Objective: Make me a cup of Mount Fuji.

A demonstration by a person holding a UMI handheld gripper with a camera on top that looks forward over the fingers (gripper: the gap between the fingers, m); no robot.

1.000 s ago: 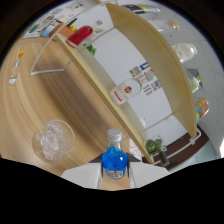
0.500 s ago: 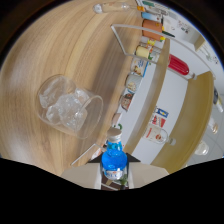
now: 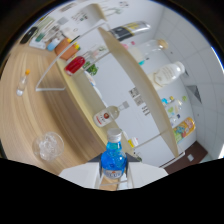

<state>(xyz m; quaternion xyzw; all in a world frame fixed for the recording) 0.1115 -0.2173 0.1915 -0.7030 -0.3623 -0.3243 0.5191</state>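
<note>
A small bottle of blue liquid (image 3: 114, 159) with a pale cap is clamped between my gripper's (image 3: 114, 174) white fingers (image 3: 80, 175), which press on it from both sides. The view is tilted, so the wooden counter (image 3: 45, 112) slopes. A clear cut-glass cup (image 3: 49, 145) stands on the counter, off to the left of the fingers and apart from the bottle. What the cup holds cannot be made out.
A wooden shelf unit (image 3: 127, 75) against a white wall runs beyond the fingers, carrying bottles, among them a clear bottle with a red label (image 3: 106, 116) just past the blue one. A clear stand (image 3: 50, 80) and a small vial (image 3: 22, 84) sit farther along the counter.
The view has swung round with the blue bottle still held. The glass cup has shifted from ahead-left and large to smaller and lower left; the shelf now fills the middle.
</note>
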